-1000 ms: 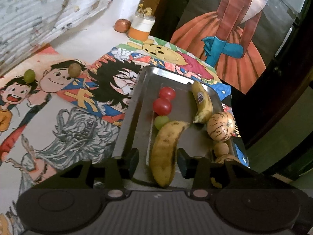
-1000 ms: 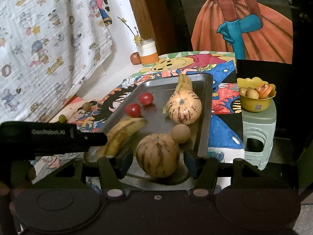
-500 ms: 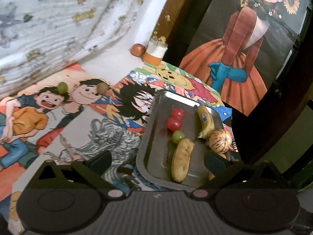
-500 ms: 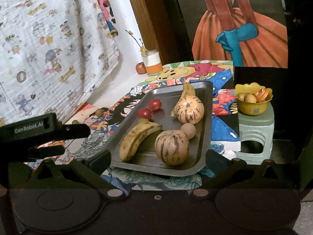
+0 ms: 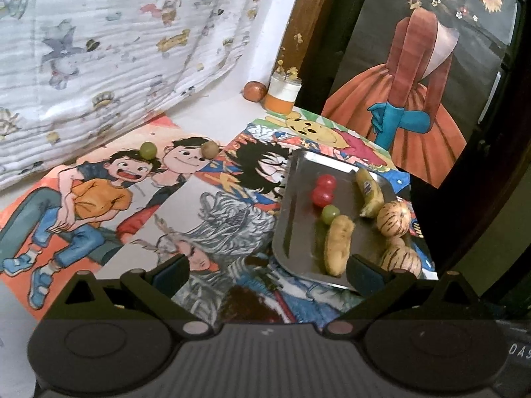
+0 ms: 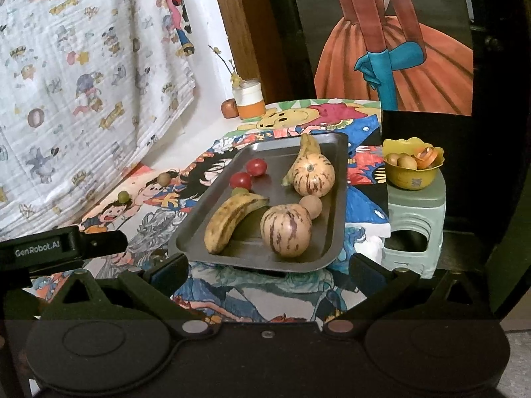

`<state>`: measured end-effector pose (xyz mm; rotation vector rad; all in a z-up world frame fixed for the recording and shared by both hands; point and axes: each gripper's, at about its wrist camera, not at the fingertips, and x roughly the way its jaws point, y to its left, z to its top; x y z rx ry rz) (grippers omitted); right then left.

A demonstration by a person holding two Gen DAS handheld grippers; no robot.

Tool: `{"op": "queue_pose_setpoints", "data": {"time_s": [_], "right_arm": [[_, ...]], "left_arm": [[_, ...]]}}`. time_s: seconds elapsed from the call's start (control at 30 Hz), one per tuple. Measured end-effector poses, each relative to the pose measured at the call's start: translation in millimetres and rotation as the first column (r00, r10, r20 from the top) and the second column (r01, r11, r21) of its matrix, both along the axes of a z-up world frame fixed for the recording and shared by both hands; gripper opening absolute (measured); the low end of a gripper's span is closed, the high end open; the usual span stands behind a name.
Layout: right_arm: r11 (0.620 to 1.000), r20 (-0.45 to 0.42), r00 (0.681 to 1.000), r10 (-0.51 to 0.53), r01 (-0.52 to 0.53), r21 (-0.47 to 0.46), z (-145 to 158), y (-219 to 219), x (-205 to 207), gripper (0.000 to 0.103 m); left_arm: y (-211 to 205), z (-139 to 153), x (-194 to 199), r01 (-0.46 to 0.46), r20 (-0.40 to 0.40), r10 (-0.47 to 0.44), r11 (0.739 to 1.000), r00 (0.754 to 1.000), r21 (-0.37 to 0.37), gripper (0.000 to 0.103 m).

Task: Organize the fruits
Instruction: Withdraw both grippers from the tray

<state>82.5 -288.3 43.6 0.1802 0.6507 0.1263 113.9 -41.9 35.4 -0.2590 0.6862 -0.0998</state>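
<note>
A: What sort of place is it?
B: A table covered in cartoon posters, a printed cloth hung behind it, and a painting of a figure in an orange skirt to the right.

A: Where are the fruits?
B: Most lie on a metal tray: two bananas, two striped melons, two tomatoes, a green grape and a small brown fruit. Another grape and a brown fruit sit on the posters, well apart from the tray.

A: Anything else?
B: A yellow bowl of small fruit stands on a green stool beside the table. A white and orange jar stands at the back with a reddish fruit touching it.

A: And the fingers?
B: Left gripper and right gripper both stand spread wide, holding nothing, short of the tray's near edge.

A: Any writing?
B: "GenRobot.AI" on the left gripper's side, seen from the right wrist. The far banana has a blue sticker I can't read. The bowl's label is too small.
</note>
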Motion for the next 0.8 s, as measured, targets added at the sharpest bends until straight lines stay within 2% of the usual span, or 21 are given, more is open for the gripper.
{"op": "queue_pose_setpoints", "data": {"time_s": [0.13,0.3,0.53,0.8], "right_arm": [[1.000,-0.025,1.000,0.007,-0.007,-0.018,-1,6,-3,0.102],[0.999,-0.069,0.997,0.018,-0.020,-0.037,-7,14,-2,0.102],[0.994,-0.117,0.991,0.061,-0.071,-0.086,-13,34,6,0.102],[0.968,-0.118,0.981,0.154,-0.174,-0.181,-10,67,20,0.102]], "left_arm": [[8,-4,-7,-0.023,-0.016,0.023,1.000,1.000,0.021,0.103],[26,-12,-13,-0.087,-0.051,0.093,0.991,0.994,0.100,0.103],[54,-15,-18,-0.160,-0.075,0.170,0.979,0.982,0.126,0.103],[70,-17,-16,-0.180,-0.083,0.191,0.976,0.978,0.124,0.103]]}}
